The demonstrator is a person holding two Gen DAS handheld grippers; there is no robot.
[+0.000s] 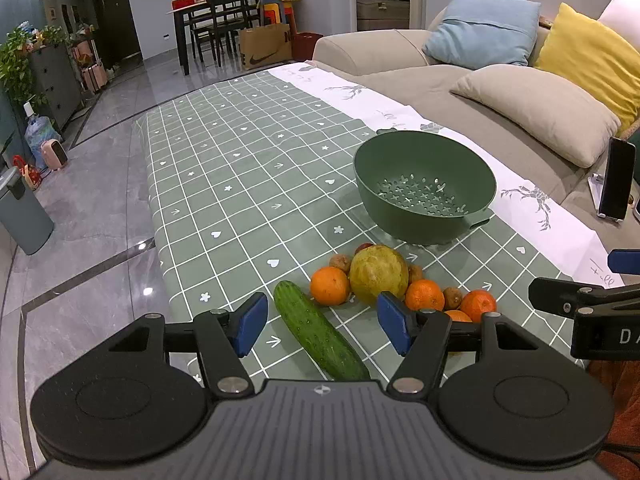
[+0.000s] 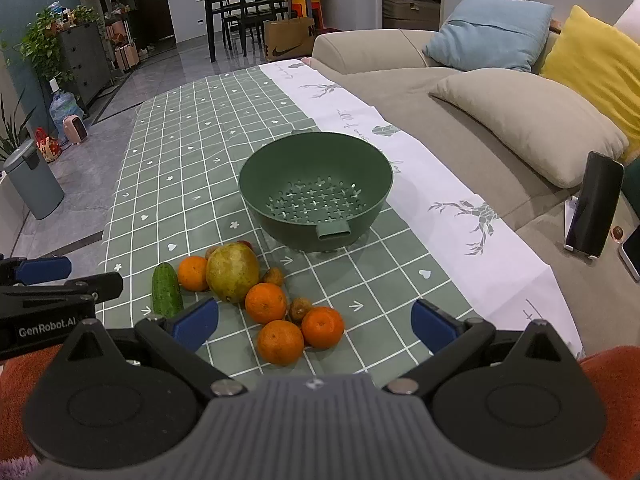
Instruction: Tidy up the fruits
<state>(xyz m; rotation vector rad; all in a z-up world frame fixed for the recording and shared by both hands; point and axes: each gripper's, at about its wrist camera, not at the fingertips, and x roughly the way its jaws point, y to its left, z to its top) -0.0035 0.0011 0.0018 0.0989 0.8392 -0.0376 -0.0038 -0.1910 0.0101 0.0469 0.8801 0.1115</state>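
A green colander bowl (image 1: 424,188) (image 2: 316,192) stands empty on the checked tablecloth. In front of it lies a heap of fruit: a large yellow-green pear-like fruit (image 1: 378,274) (image 2: 233,272), several oranges (image 1: 330,286) (image 2: 280,342), small brown fruits (image 2: 301,309) and a cucumber (image 1: 320,332) (image 2: 167,290). My left gripper (image 1: 322,324) is open, its jaws either side of the cucumber's middle, above it. My right gripper (image 2: 314,326) is open just above the nearest oranges. Each gripper shows at the edge of the other's view.
A beige sofa (image 1: 460,92) with blue, yellow and beige cushions runs along the table's right side. A phone on a stand (image 2: 592,210) sits on it. The table's left edge drops to a tiled floor with a bin (image 2: 34,184).
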